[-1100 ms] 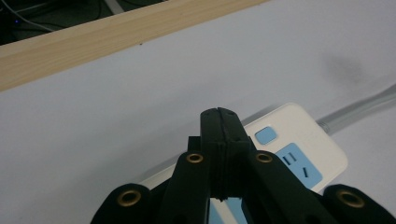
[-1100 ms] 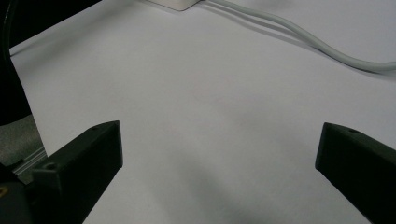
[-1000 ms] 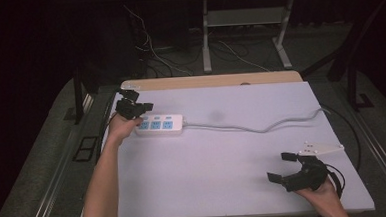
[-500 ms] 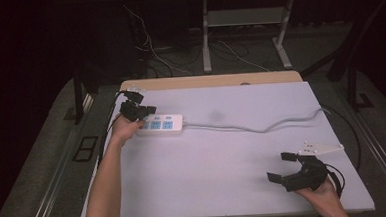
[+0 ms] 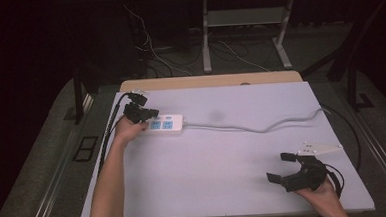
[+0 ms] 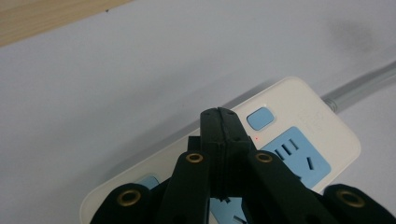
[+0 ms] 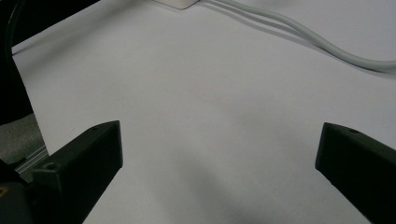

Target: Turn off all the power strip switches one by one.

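A white power strip [image 5: 166, 124] with blue sockets lies at the table's left, and its grey cord [image 5: 262, 129] runs off to the right. My left gripper [image 5: 150, 112] is over the strip's left end. In the left gripper view its jaws are pressed together with nothing between them [image 6: 219, 115], and the tips point at the strip [image 6: 299, 121] beside the blue switch [image 6: 260, 118]. I cannot tell whether they touch it. My right gripper [image 5: 280, 167] rests near the front right corner with its jaws wide apart [image 7: 219, 158] over bare table. The cord [image 7: 303, 35] lies beyond it.
The white tabletop [image 5: 224, 162] has a wooden strip [image 5: 209, 81] along its far edge. The left gripper's black cable [image 5: 107, 138] trails down the table's left side. Table legs and loose wires stand on the dark floor behind the table.
My left gripper has edged slightly to the right onto the strip's end, its jaws still together. The right gripper has not moved.
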